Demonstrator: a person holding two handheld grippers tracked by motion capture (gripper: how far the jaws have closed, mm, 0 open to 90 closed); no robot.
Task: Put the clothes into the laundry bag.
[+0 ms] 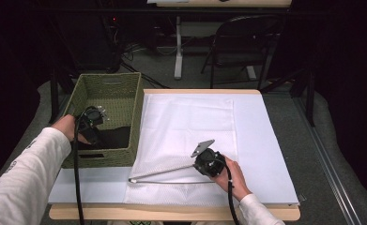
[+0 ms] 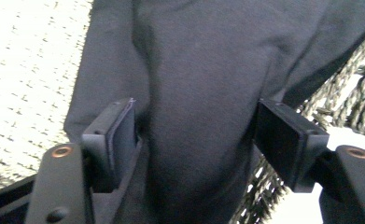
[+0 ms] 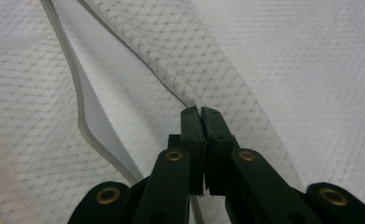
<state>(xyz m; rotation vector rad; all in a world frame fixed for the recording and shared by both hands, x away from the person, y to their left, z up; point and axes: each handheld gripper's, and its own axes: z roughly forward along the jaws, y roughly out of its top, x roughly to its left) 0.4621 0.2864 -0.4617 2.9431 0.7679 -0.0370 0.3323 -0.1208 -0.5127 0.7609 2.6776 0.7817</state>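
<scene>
The white mesh fabric with a grey hem point(image 1: 186, 140) lay spread flat over the middle of the tabletop point(image 1: 275, 187), and its lower part was folded up into a long ridge that ran from the lower centre of the high view toward the right hand. The right tongs point(image 3: 201, 112) were pressed together on this fold, with the mesh pinched between the two black jaws. In the high view the right tongs point(image 1: 197, 164) sat at the right end of the ridge, so the long axis of the fold went away from them to the left, almost level with the near edge of the tabletop. I judge that any pull from this hand would work along that line.

The black cloth point(image 2: 194, 84) lay inside the green woven basket point(image 1: 125, 82) at the left of the high view. The left tongs point(image 2: 196, 135) stood wide apart, one jaw on each side of a hump of the black cloth, and had not closed on it. In the high view the left tongs point(image 1: 94, 124) reached down into the basket. The left hand point(image 1: 67, 127) was clearly the nearer one to the black cloth, and the right hand point(image 1: 235, 176) to the mesh.
</scene>
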